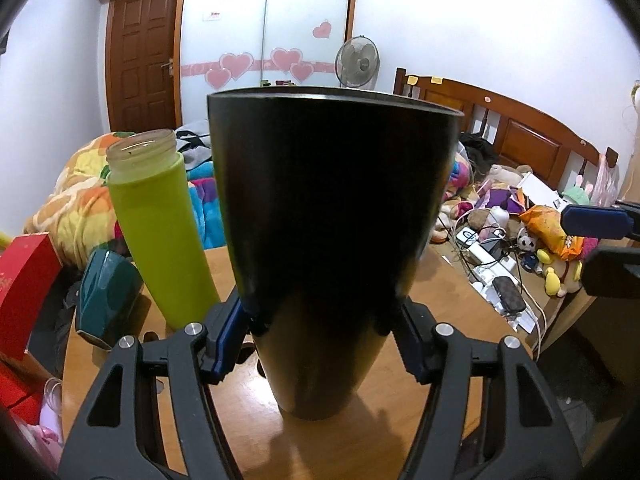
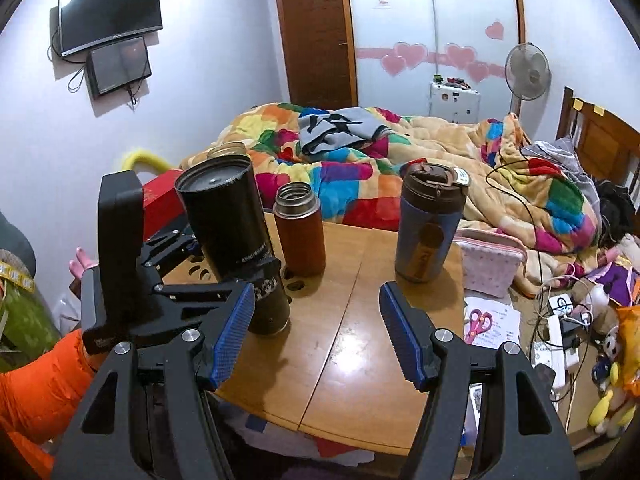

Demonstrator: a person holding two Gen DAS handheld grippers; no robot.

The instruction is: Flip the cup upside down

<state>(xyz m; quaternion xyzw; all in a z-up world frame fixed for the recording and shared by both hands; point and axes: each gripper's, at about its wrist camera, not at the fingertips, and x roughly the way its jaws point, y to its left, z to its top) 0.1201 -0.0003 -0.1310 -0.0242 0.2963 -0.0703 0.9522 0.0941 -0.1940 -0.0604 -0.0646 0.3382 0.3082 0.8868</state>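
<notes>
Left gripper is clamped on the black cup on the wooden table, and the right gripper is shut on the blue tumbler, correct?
Not quite. The left gripper is clamped on the black cup on the wooden table, but the right gripper is open and holds nothing; the blue tumbler stands apart beyond it, as the right wrist view shows.

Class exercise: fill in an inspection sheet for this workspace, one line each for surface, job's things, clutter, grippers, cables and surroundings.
Surface: wooden table, bare in the middle.
Job's things: black cup, base on the table, leaning.
Clutter: brown flask, blue tumbler, green bottle, pink pouch.
Grippers: left gripper shut on the cup; right gripper open, empty.
Cables: power strip with leads on the floor.
Surroundings: bed, fan.
</notes>
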